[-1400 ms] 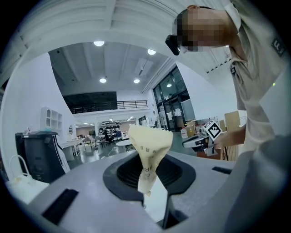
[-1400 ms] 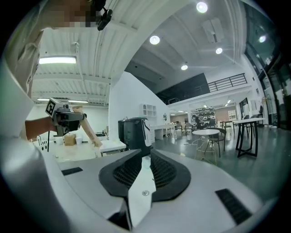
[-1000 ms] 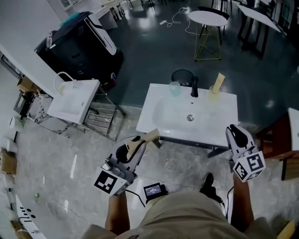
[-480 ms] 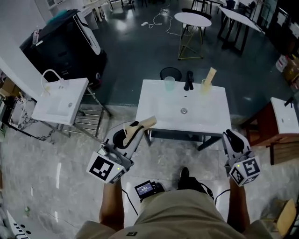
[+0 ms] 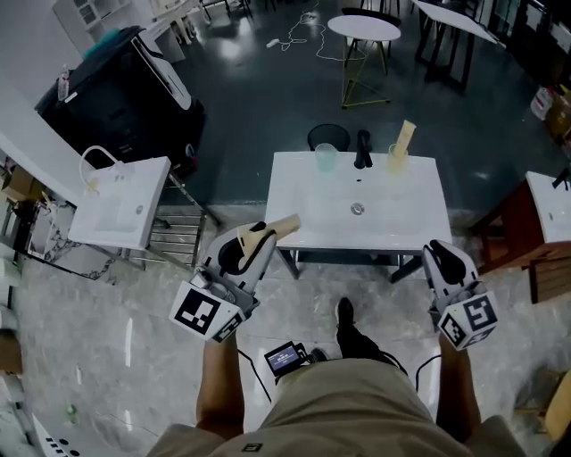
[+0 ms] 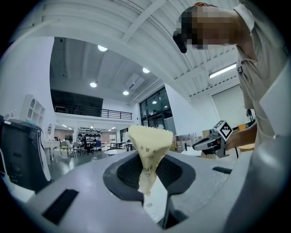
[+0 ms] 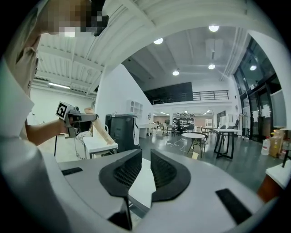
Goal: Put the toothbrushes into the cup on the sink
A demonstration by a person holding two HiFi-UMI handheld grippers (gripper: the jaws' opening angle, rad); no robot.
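Left gripper (image 5: 254, 241) (image 6: 146, 167): clenched on the wrapped toothbrush (image 5: 284, 225) (image 6: 150, 145), the pads pressing its narrow end.
Wrapped toothbrush: cream wrapper with its wide end sticking out past the jaws. It is held in the air by the front left corner of the sink (image 5: 303, 228), well apart from both cups.
Yellowish cup (image 5: 395, 162): at the back of the sink, right of the black tap (image 5: 363, 150). A second toothbrush (image 5: 406, 136) in the same cream wrapper stands in it, leaning right.
Greenish cup (image 5: 326, 158): at the back of the sink, left of the tap; I cannot tell its contents.
Right gripper (image 5: 442, 254) (image 7: 146, 170): released, jaws a narrow slit apart with nothing between them, held off the front right corner of the sink.
Sink: white, on legs, drain (image 5: 357, 209) in the middle.
Around: another white sink (image 5: 134, 210) to the left, a round table (image 5: 363, 27) farther back.
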